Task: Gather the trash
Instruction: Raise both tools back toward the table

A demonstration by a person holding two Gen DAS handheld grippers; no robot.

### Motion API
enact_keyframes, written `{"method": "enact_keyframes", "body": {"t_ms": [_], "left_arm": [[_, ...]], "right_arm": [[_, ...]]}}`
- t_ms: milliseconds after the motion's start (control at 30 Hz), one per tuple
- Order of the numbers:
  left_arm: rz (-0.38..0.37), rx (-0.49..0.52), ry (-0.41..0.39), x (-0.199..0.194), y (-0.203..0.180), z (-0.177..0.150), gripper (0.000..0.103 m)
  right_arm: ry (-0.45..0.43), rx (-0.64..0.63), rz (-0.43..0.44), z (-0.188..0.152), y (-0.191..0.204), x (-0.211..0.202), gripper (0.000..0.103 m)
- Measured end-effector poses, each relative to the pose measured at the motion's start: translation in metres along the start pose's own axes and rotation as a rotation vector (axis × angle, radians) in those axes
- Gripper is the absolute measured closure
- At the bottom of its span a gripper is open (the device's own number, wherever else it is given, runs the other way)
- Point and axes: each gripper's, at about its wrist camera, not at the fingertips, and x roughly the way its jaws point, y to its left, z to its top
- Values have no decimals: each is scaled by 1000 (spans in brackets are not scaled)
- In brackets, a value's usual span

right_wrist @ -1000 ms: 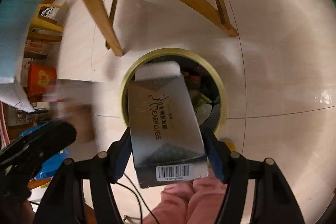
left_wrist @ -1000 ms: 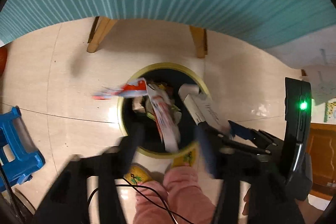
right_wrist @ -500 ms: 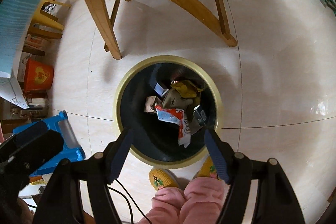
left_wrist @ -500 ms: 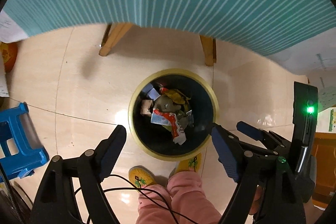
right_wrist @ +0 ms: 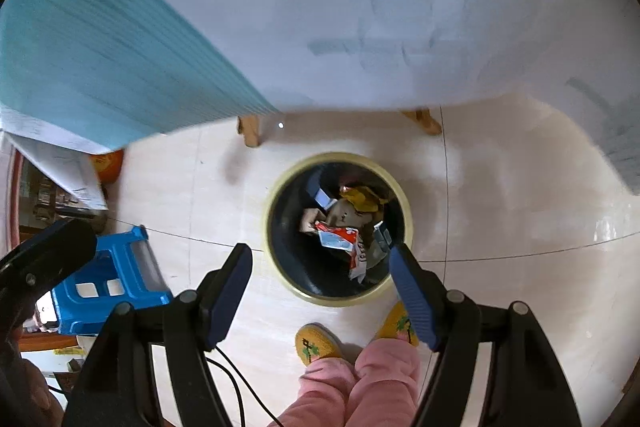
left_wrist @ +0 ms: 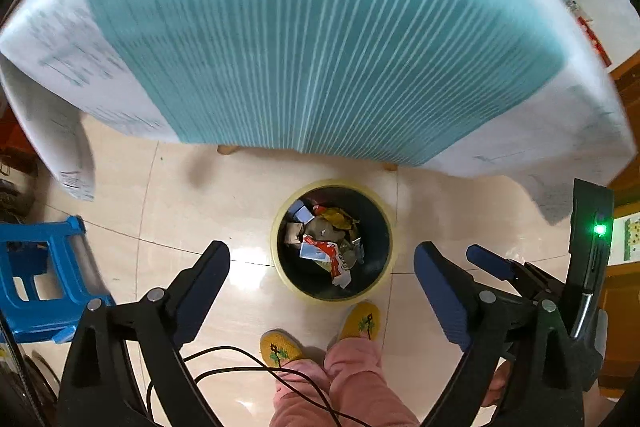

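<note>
A round bin with a yellow rim (left_wrist: 289, 279) (right_wrist: 407, 211) stands on the floor below both grippers. It holds mixed trash (left_wrist: 325, 241) (right_wrist: 344, 227): a red and white wrapper, brown paper, a yellow wrapper and small boxes. My left gripper (left_wrist: 322, 267) is open and empty, high above the bin. My right gripper (right_wrist: 320, 267) is open and empty too, also high above it. The right gripper also shows at the right edge of the left wrist view (left_wrist: 496, 269).
A table with a teal striped cloth (left_wrist: 320, 39) (right_wrist: 100, 67) fills the upper part of both views, its wooden legs (right_wrist: 249, 130) behind the bin. A blue plastic stool (left_wrist: 36, 279) (right_wrist: 116, 279) stands to the left. The person's yellow slippers (left_wrist: 280, 347) are just before the bin.
Both grippers let go of their trash, a wrapper and a grey earplug box, which now lies in the bin. Both have since risen well above the bin, open and empty.
</note>
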Motion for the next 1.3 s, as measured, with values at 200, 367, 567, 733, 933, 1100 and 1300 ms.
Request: {"method": "enact_keyframes", "body": {"t_ms": [200, 367, 567, 733, 933, 1100, 1300], "left_arm": [[-17, 14, -35, -72, 0, 1, 1], [-71, 25, -96, -141, 4, 7, 1], [-112, 62, -171, -213, 13, 20, 1], [-99, 101, -284, -266, 21, 31, 1], [-39, 141, -391, -311, 29, 51, 1], [-8, 150, -446, -333, 35, 68, 1], [31, 153, -490, -347, 37, 91, 1]], "right_arm": [[-39, -9, 45, -2, 22, -69, 31], [-96, -42, 61, -5, 45, -133, 31], [-187, -135, 49, -1, 86, -200, 31], [-294, -197, 33, 7, 116, -251, 31], [-395, -220, 38, 20, 140, -296, 31], [-455, -239, 32, 35, 155, -314, 31], [-507, -257, 36, 60, 166, -328, 31]]}}
